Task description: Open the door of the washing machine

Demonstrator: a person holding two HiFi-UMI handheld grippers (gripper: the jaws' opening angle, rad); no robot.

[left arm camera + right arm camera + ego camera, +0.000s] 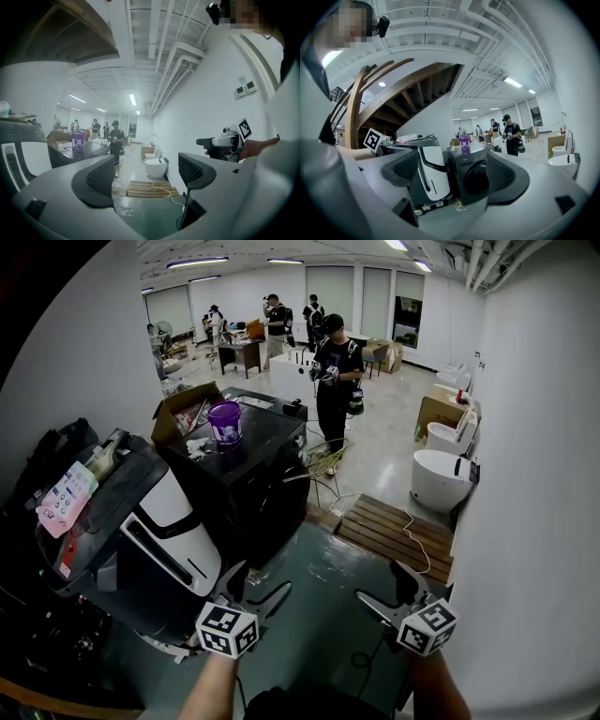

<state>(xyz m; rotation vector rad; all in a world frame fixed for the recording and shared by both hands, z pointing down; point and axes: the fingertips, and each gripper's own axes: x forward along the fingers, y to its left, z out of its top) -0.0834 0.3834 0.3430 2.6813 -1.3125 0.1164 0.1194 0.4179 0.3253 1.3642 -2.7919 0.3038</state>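
The black washing machine [248, 460] stands ahead on the left, with a purple bucket [225, 421] on its top. In the right gripper view the washing machine [461, 164] shows its round dark door [478, 180], which sits flush with the front. My left gripper [258, 589] is held low, short of the machine, open with nothing between its jaws. My right gripper [387, 589] hovers over the floor to the right, also open and empty. In the left gripper view the left gripper [147, 176] points past the machine down the room. The right gripper [457, 177] faces the machine's front.
A white-and-black appliance [169, 521] stands against the washing machine's left side. A wooden pallet [394, 526] with a cable over it lies on the floor ahead. White tubs [439, 479] sit by the right wall. A person [335, 381] stands beyond the machine, with others further back.
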